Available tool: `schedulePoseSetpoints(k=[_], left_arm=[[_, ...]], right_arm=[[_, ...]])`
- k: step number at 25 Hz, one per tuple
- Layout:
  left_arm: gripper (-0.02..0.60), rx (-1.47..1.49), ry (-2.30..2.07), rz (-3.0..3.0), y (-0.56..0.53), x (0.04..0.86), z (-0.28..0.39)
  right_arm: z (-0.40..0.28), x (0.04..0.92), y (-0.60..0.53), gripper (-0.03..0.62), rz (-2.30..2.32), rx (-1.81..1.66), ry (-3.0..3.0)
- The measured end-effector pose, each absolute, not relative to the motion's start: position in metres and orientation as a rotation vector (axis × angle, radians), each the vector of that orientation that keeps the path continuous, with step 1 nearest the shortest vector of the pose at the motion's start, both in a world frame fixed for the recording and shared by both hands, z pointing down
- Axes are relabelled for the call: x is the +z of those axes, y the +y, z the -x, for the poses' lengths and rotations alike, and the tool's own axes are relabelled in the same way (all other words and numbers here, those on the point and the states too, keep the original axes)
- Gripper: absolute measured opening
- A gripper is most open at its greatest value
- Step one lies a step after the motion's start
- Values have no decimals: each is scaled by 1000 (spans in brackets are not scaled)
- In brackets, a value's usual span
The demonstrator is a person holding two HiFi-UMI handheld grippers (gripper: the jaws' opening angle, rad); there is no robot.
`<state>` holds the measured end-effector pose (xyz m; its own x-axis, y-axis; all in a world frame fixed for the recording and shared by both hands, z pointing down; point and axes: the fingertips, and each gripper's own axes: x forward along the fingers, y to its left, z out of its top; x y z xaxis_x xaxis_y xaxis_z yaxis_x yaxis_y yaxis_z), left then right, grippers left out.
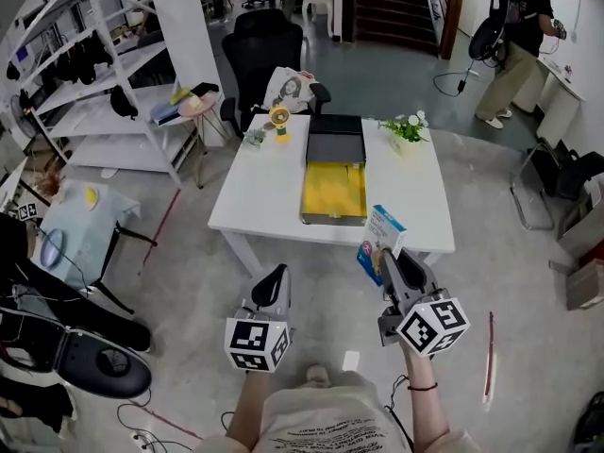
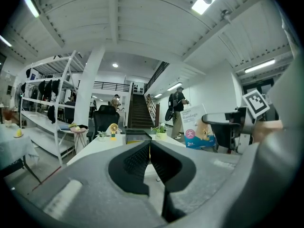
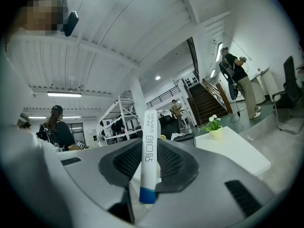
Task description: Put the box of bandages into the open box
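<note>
In the head view the right gripper (image 1: 390, 260) holds the bandage box (image 1: 381, 233) between its jaws; I think it should carry it forward over the open box (image 1: 334, 194) ahead and lower it before releasing. The left gripper view shows the left gripper (image 2: 147, 144) with jaws together and empty, and the printed front of the bandage box to their right. Only the right gripper view shows its narrow edge pinched between partly open jaws.

White-and-blue box of bandages (image 1: 380, 239) stands clamped in right tongs (image 1: 387, 256); yellow-lined open box (image 1: 334, 194) lies on table (image 1: 264, 187).
</note>
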<state>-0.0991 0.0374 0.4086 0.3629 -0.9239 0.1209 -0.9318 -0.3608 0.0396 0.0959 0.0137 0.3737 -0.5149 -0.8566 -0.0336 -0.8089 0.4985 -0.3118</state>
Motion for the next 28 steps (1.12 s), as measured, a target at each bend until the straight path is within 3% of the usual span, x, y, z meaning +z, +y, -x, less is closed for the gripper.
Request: schedulePoseSetpoints(k=[13,28], left_arm=[[23,144,-1693,-2462,-19,426,113],[23,173,-1681,-2343,-137,445,124]], right_arm=[[-85,392,-46,92,1428,-505,2543],[-54,415,-187,92,1312,-767,2605]])
